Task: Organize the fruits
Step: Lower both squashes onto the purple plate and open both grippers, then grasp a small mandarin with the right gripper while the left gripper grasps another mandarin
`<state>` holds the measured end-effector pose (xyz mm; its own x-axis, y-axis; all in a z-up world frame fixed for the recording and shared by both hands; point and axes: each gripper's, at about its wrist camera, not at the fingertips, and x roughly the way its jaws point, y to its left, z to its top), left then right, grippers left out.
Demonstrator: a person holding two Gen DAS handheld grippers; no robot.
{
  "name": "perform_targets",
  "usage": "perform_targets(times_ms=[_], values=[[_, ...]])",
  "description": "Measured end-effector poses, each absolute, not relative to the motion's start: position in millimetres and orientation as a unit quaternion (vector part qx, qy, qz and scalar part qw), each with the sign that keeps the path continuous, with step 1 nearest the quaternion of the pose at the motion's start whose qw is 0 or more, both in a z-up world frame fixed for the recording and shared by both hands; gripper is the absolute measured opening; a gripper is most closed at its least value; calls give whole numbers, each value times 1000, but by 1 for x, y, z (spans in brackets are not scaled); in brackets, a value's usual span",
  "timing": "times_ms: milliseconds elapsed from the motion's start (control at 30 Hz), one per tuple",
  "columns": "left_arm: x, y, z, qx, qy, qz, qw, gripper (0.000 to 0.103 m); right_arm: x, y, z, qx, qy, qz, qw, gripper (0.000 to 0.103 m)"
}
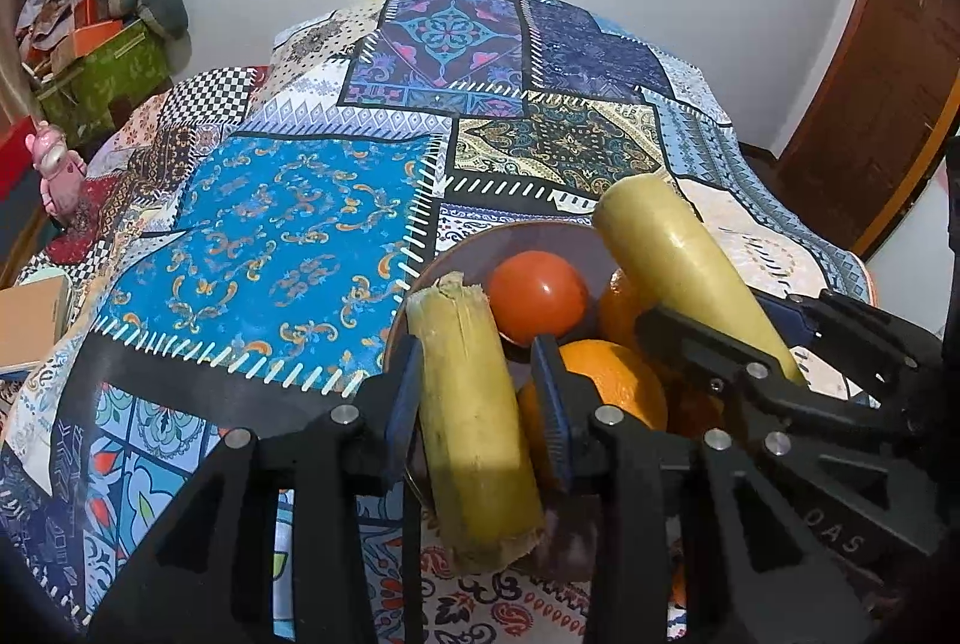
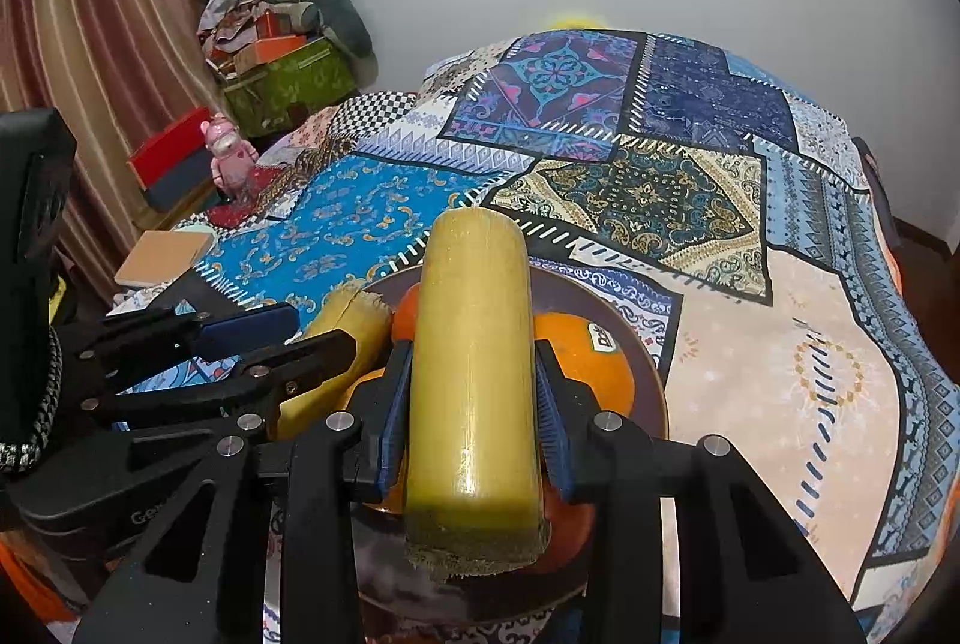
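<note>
A brown bowl (image 1: 474, 248) on the patterned cloth holds a red tomato (image 1: 537, 295) and oranges (image 1: 618, 380). My left gripper (image 1: 477, 392) is shut on a yellow-green sugarcane piece (image 1: 474, 422) over the bowl's near left rim. My right gripper (image 2: 474, 416) is shut on a second sugarcane piece (image 2: 474, 362) above the bowl (image 2: 636, 344), over an orange (image 2: 585, 356). The right gripper also shows in the left wrist view (image 1: 720, 344) with its cane (image 1: 678, 260). The left gripper shows in the right wrist view (image 2: 270, 338) with its cane (image 2: 342, 344).
A patchwork cloth (image 1: 288, 236) covers the table. A pink figurine (image 2: 229, 155), a tan box (image 2: 165, 254) and red boxes (image 2: 171, 152) lie at the left edge. Green storage boxes (image 2: 288, 86) stand by the wall. A wooden door (image 1: 882, 92) is at the right.
</note>
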<state>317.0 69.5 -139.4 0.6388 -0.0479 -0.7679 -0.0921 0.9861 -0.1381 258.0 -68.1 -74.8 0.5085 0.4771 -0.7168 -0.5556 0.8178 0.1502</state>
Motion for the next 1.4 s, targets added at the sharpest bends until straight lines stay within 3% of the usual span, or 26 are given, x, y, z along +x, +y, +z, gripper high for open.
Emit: perform_targets(times_ms=[467, 767, 1400], values=[[289, 66, -121, -75, 418, -2, 905, 38, 235, -84, -53, -53, 375, 297, 876, 37], [253, 54, -113, -59, 425, -23, 903, 40, 208, -119, -50, -32, 377, 280, 882, 43], [187, 17, -107, -28, 396, -42, 917, 69, 155, -188, -59, -21, 392, 226, 891, 50]])
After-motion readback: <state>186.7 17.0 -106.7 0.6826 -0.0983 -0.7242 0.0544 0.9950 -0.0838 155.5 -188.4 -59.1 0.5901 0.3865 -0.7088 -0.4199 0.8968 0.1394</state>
